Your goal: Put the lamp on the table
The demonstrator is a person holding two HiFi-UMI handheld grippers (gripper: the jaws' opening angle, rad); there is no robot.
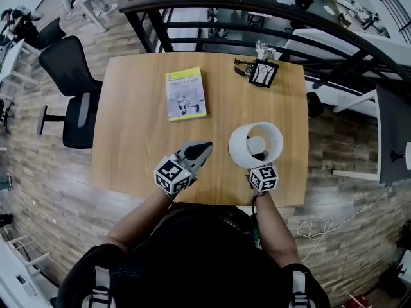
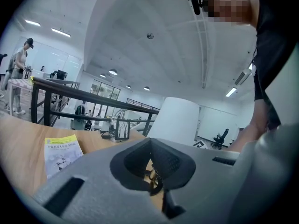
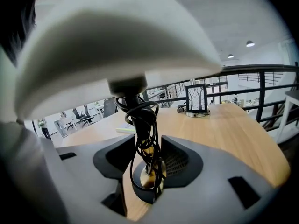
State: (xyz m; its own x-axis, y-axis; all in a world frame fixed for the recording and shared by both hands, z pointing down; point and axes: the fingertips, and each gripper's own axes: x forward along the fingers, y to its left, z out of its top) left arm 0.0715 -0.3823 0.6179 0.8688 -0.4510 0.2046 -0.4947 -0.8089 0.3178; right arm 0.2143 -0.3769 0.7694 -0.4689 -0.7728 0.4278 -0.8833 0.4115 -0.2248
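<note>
The lamp (image 1: pixel 255 145) has a white shade and a thin stem (image 3: pixel 140 125) wound with black cord, and its brass base rests on the wooden table (image 1: pixel 128 108) near the front right. My right gripper (image 1: pixel 260 169) sits low under the shade. Seen in the right gripper view, that gripper (image 3: pixel 147 171) is open, its jaws on either side of the stem, with table showing beside the stem. My left gripper (image 1: pixel 202 149) hovers left of the lamp, shut and empty. In the left gripper view, that gripper (image 2: pixel 152 171) points at the shade (image 2: pixel 175 120).
A yellow booklet (image 1: pixel 185 94) lies mid-table. A small picture frame (image 1: pixel 263 73) with cables stands at the far right edge. A black railing (image 1: pixel 257 11) runs behind the table, and a black office chair (image 1: pixel 70 82) stands at its left.
</note>
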